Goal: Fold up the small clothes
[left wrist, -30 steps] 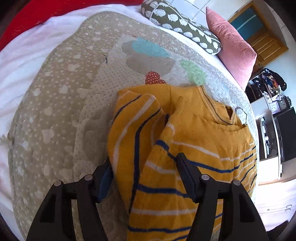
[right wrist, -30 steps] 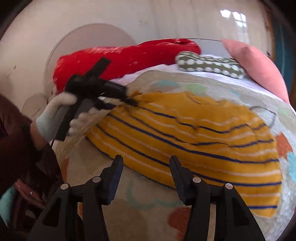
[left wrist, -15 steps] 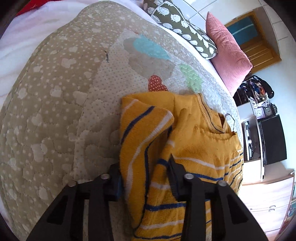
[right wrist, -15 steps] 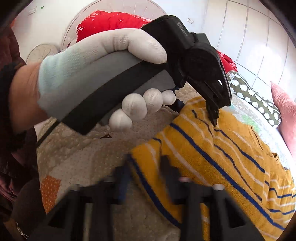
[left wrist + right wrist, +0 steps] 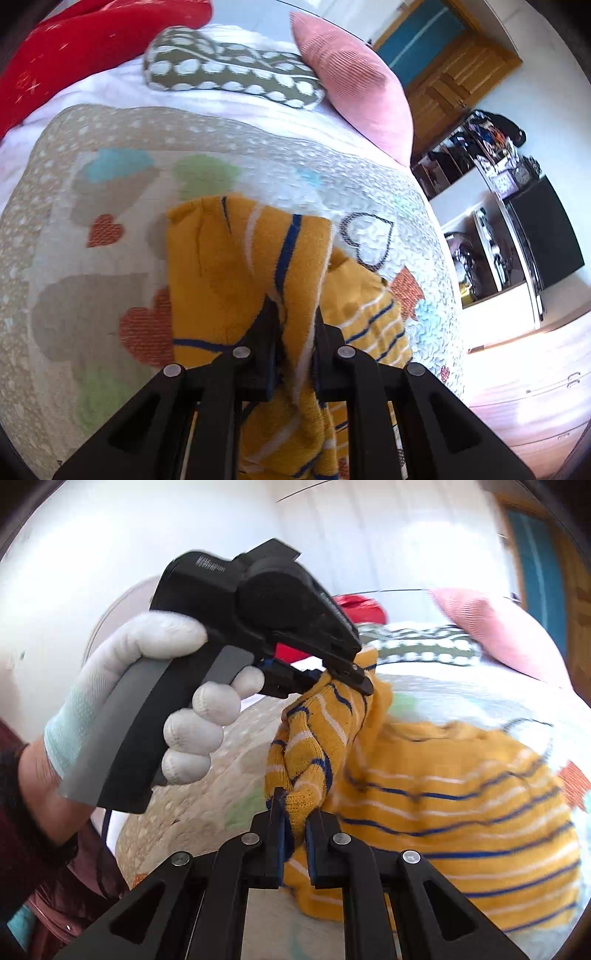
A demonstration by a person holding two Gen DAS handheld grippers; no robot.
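A small yellow sweater (image 5: 461, 805) with blue and white stripes lies on a patterned quilt (image 5: 110, 295). Its left edge is lifted off the quilt. My left gripper (image 5: 293, 321) is shut on a bunched fold of the sweater (image 5: 251, 266); it also shows in the right wrist view (image 5: 351, 672), held by a white-gloved hand (image 5: 147, 701). My right gripper (image 5: 293, 812) is shut on the same raised edge, a little below the left one.
A dotted olive cushion (image 5: 229, 70), a pink pillow (image 5: 354, 85) and a red cover (image 5: 85, 48) lie at the head of the bed. Shelves and a dark screen (image 5: 546, 229) stand to the right, beside a wooden door (image 5: 454, 74).
Both grippers have closed on the sweater's left edge and lifted it off the quilt. The left gripper has moved up and over toward the sweater's middle.
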